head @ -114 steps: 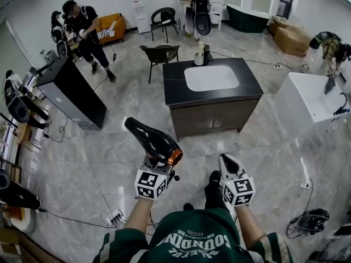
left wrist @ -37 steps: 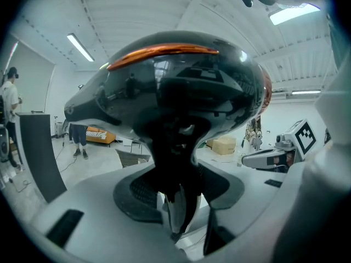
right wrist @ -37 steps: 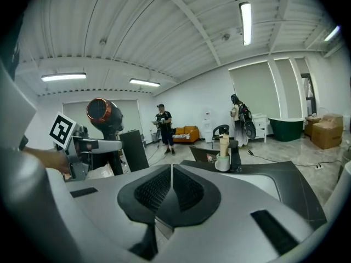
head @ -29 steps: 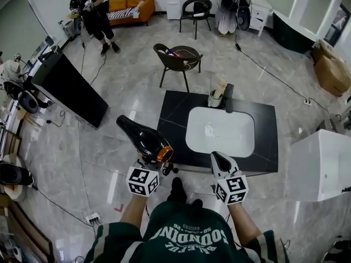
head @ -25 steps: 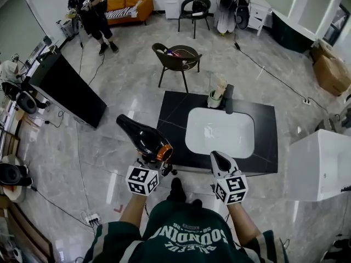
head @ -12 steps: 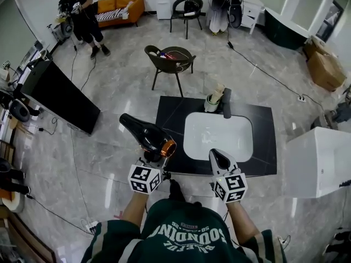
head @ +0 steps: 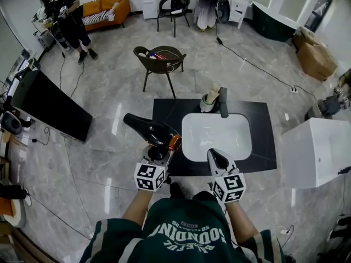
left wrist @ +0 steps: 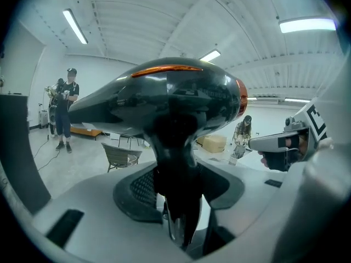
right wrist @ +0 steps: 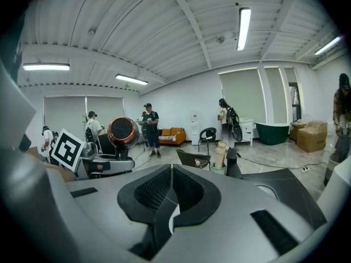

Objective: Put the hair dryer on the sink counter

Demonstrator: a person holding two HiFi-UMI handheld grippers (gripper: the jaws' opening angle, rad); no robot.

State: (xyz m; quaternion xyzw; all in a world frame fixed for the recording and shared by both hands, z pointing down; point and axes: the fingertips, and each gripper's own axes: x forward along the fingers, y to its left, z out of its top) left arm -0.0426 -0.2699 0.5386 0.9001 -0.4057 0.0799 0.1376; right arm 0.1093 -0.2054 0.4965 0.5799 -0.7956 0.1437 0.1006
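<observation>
at the near left corner of the counter (head: 167, 113), the left hand-held gripper (head: 156, 154) pinches the hair dryer (head: 150, 132) in the air. the right hand-held gripper (head: 215, 156) is pressed together. next, i think, lower it there.

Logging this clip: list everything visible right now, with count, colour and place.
hair dryer: 1, black with copper ring, by the counter's left edge
counter: 1, black top, centre
basin: 1, white, set in the counter
faucet: 1, black, behind the basin
cup: 1, pale, beside the faucet
chairs: 2, dark, one behind the counter, one farther back
sofa: 1, orange, far left
box: 1, brown, far right
person: 1, black clothes, by the sofa
left gripper: jaws shut on the hair dryer's handle
right gripper: jaws shut, empty, at the counter's front edge
</observation>
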